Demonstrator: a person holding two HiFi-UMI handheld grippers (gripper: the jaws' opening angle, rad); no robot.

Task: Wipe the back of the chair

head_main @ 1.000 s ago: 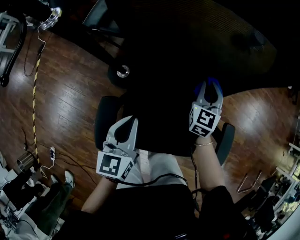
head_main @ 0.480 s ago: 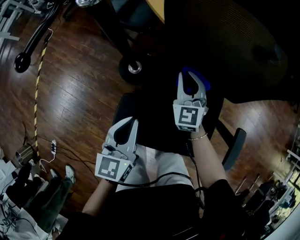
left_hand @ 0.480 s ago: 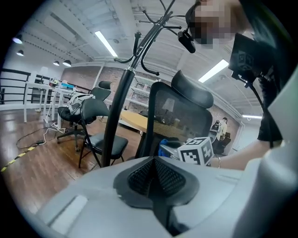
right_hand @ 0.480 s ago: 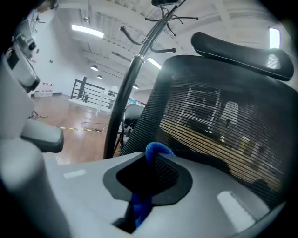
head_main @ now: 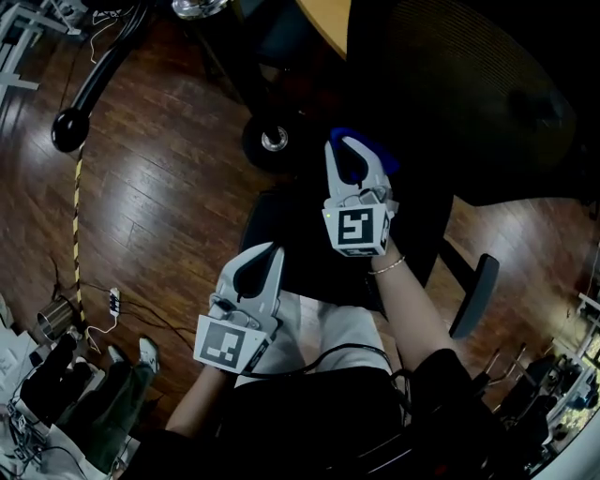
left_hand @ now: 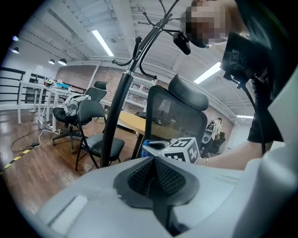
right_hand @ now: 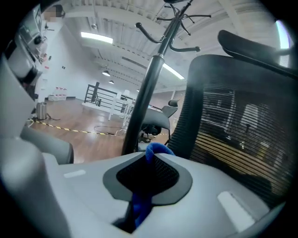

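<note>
The black mesh chair back (head_main: 469, 84) fills the head view's upper right, and stands at the right of the right gripper view as the chair back (right_hand: 237, 125). My right gripper (head_main: 349, 159) is shut on a blue cloth (head_main: 370, 147), held at the back's left edge; whether they touch I cannot tell. In the right gripper view the blue cloth (right_hand: 156, 149) sticks out between the closed jaws of the right gripper (right_hand: 151, 160). My left gripper (head_main: 261, 265) hangs lower, near the seat, shut and holding nothing. In its own view the left gripper (left_hand: 153, 165) faces the chair back (left_hand: 179, 118).
A black coat stand (left_hand: 118, 107) rises next to the chair, its pole (right_hand: 146, 88) close to the cloth. A chair castor (head_main: 274, 141) and a wooden desk edge (head_main: 328, 19) lie beyond. Cables (head_main: 80, 187) run over the wood floor at left. Another chair (left_hand: 91, 130) stands behind.
My right gripper with the blue cloth has travelled left along the chair back and a little upward. The left gripper has stayed close to where it was.
</note>
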